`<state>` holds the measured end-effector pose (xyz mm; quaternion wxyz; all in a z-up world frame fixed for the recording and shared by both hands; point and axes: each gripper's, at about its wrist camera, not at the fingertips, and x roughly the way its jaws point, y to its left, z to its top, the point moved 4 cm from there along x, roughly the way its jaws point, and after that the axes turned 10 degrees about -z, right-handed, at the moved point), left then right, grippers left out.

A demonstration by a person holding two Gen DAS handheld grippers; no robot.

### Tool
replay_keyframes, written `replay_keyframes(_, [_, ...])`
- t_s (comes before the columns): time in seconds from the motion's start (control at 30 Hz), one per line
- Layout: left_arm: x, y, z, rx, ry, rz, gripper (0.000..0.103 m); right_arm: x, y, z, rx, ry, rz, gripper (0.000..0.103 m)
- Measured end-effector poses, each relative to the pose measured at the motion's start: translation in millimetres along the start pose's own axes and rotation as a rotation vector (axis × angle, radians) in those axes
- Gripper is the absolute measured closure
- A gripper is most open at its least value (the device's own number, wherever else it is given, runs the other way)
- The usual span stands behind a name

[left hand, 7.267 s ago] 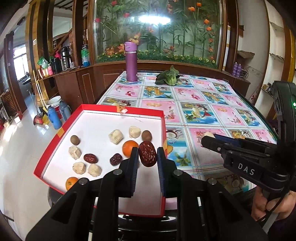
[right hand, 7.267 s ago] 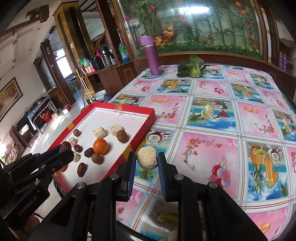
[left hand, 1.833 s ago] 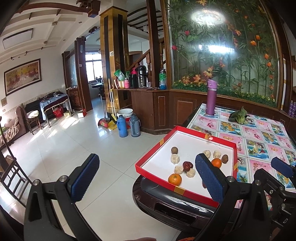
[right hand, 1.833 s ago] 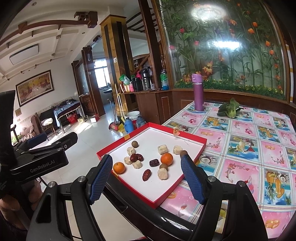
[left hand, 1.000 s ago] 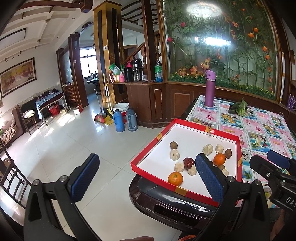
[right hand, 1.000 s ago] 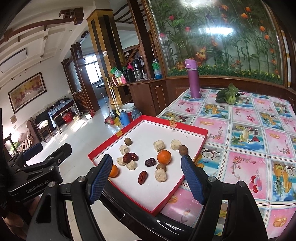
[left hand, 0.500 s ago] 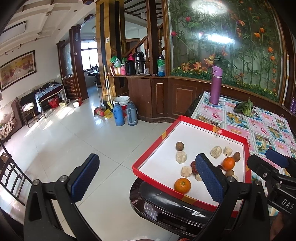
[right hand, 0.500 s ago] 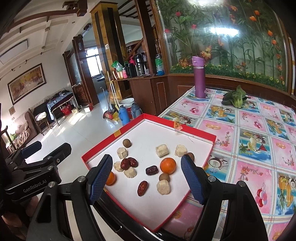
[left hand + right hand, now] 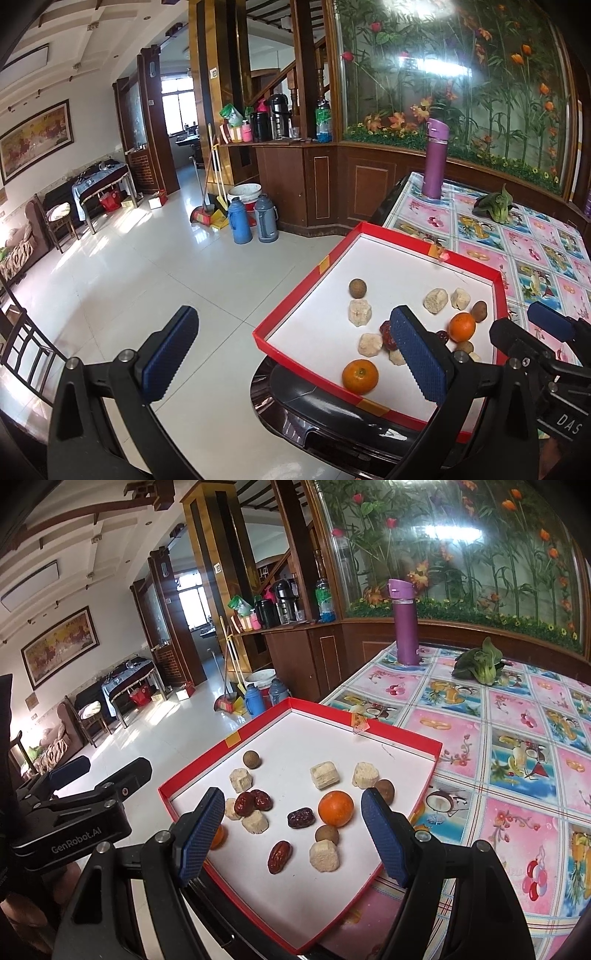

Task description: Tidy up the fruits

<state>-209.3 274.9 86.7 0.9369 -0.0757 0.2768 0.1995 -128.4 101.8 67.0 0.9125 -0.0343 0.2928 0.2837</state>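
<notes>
Both grippers hover with fingers spread wide, holding nothing. The right gripper (image 9: 293, 834) hangs over the red tray (image 9: 406, 734); the left gripper (image 9: 291, 354) sits off its edge.

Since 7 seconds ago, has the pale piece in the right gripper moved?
Yes. The pale piece went from the tablecloth into the red tray.

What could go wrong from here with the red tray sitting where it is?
The red tray appears to overhang the table edge above the floor, so pressing its near side might tip it. The round longan and orange could roll if nudged. Both hand-held grippers are open and empty.
</notes>
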Motion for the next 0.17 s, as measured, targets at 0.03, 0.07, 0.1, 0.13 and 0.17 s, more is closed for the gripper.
replay_keyframes(0.03, [0.4,-1.8,1.2,0.000,0.000,-0.003,0.000,0.3,-0.7,0.5,-0.001,-0.003,0.001,0.027])
replay_keyframes(0.07, [0.6,-4.0,2.4,0.001,-0.003,-0.011,0.000,0.6,-1.6,1.2,-0.002,-0.006,0.003,0.027])
replay_keyframes(0.1, [0.4,-6.5,3.5,0.007,-0.010,-0.018,0.000,0.5,-3.4,2.0,0.000,-0.010,0.005,0.027])
replay_keyframes(0.13, [0.0,-10.1,4.9,0.018,-0.017,-0.019,0.000,0.6,-5.5,2.7,0.004,-0.012,0.004,0.027])
replay_keyframes(0.17, [0.7,-12.6,6.4,0.025,-0.016,-0.016,0.000,0.5,-8.1,3.5,0.010,-0.014,0.001,0.027])
